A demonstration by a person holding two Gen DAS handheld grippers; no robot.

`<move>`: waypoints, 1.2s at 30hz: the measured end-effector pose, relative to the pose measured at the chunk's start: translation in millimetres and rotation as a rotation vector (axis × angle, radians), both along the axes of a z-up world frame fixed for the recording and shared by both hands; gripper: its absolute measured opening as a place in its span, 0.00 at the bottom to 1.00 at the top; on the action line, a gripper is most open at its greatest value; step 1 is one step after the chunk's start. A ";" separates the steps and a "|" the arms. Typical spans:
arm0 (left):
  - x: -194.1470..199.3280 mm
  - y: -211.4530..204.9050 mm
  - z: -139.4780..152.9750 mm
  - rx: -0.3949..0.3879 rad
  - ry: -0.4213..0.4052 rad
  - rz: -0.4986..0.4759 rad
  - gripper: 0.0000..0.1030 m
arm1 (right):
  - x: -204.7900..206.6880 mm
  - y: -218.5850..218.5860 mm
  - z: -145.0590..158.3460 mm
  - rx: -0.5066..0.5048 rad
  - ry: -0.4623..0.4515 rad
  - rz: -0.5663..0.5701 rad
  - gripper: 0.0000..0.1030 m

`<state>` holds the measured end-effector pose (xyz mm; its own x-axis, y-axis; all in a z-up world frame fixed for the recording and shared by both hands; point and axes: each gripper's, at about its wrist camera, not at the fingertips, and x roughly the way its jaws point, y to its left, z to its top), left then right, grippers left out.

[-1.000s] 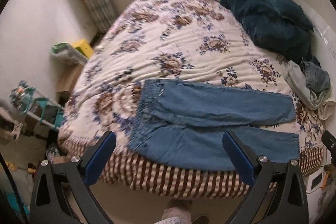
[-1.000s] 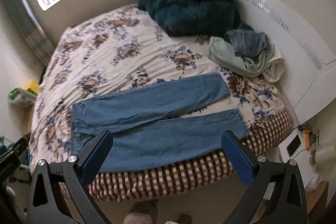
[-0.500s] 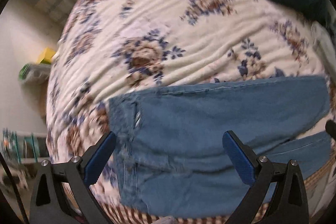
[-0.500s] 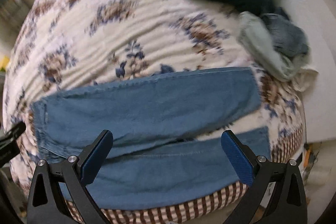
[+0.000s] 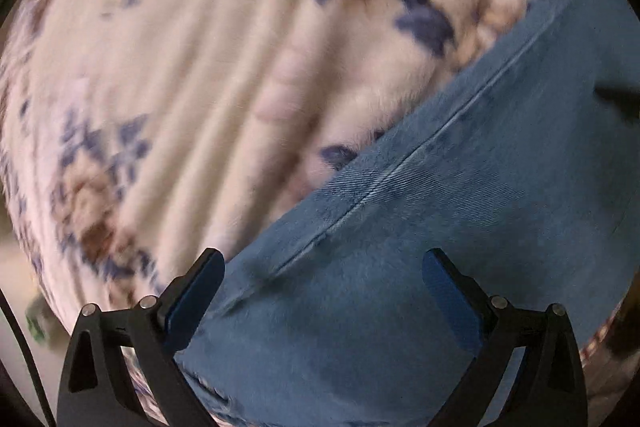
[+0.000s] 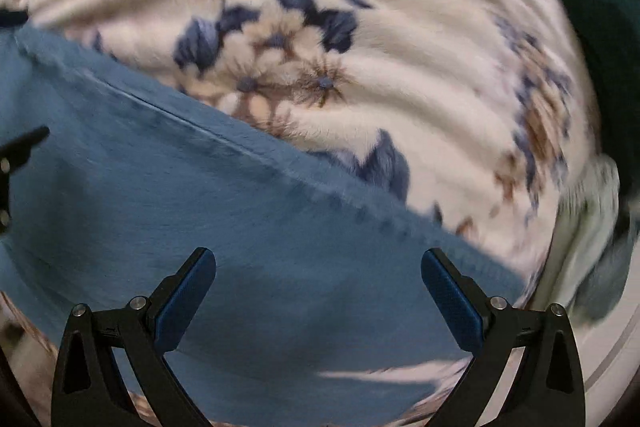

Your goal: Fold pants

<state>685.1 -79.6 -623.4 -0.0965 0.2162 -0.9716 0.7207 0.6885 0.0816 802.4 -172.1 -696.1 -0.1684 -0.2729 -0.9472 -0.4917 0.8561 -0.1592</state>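
Blue denim pants [image 5: 460, 235] lie flat on a floral bedspread [image 5: 180, 67]. My left gripper [image 5: 322, 291] is open, close above the far leg near its waist end, with the seam running between its blue pads. My right gripper [image 6: 318, 293] is open, close above the same leg [image 6: 240, 247] nearer its hem. Neither holds cloth. The left gripper's tip [image 6: 16, 155] shows at the left edge of the right wrist view.
The floral bedspread [image 6: 360, 27] stretches beyond the pants. A dark teal blanket [image 6: 592, 7] lies at the far right. A pale crumpled garment [image 6: 588, 259] lies to the right of the hem.
Both grippers have dropped from high over the bed to close above the far pant leg. Both stay open.
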 end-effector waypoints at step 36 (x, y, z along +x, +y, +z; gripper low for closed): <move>-240.9 46.6 101.7 -0.138 0.106 0.708 0.07 | -241.2 -52.0 72.1 0.274 0.063 -0.247 0.07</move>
<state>444.2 -32.9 -521.7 -0.2631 -0.0571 -0.9631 0.0983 0.9915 -0.0856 561.2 -224.1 -624.0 -0.2577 0.0459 -0.9651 -0.2661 0.9569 0.1166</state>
